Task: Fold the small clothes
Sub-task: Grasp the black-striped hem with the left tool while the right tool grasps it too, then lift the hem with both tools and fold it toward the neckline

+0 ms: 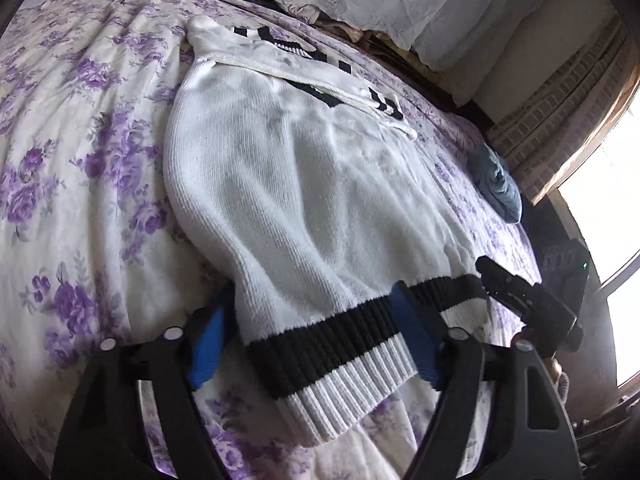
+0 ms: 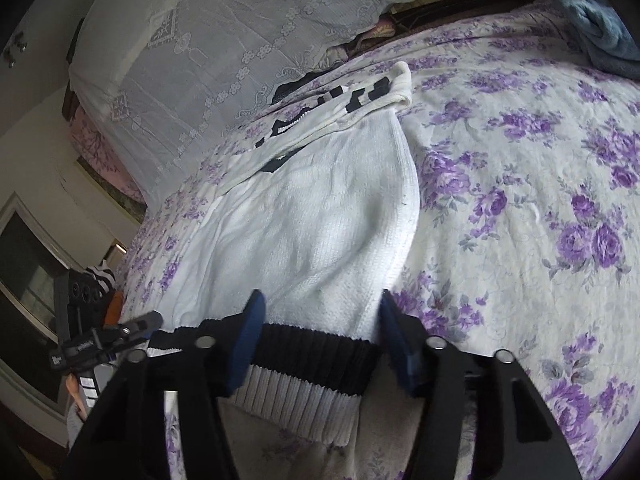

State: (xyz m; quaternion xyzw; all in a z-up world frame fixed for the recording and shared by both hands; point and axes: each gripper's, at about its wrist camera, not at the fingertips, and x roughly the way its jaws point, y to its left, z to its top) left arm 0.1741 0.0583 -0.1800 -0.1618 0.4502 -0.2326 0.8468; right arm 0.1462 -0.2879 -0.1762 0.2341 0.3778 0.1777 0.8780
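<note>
- We see the white knit sweater [image 1: 288, 184] lying flat on the bed's purple-flowered cover [image 1: 80, 168], its black-and-white ribbed hem [image 1: 332, 360] at 6 o'clock.
- Our left tongs [image 1: 316, 336] stand wide, blue pads on either side of the hem.
- Our right tongs [image 2: 320, 340] likewise gape wide across it.
- A blue cloth [image 1: 496, 184] lies at 3 o'clock.

Sweater [image 1: 304, 184] hem's underside hidden; blue cloth [image 2: 600, 28] cut off.
</note>
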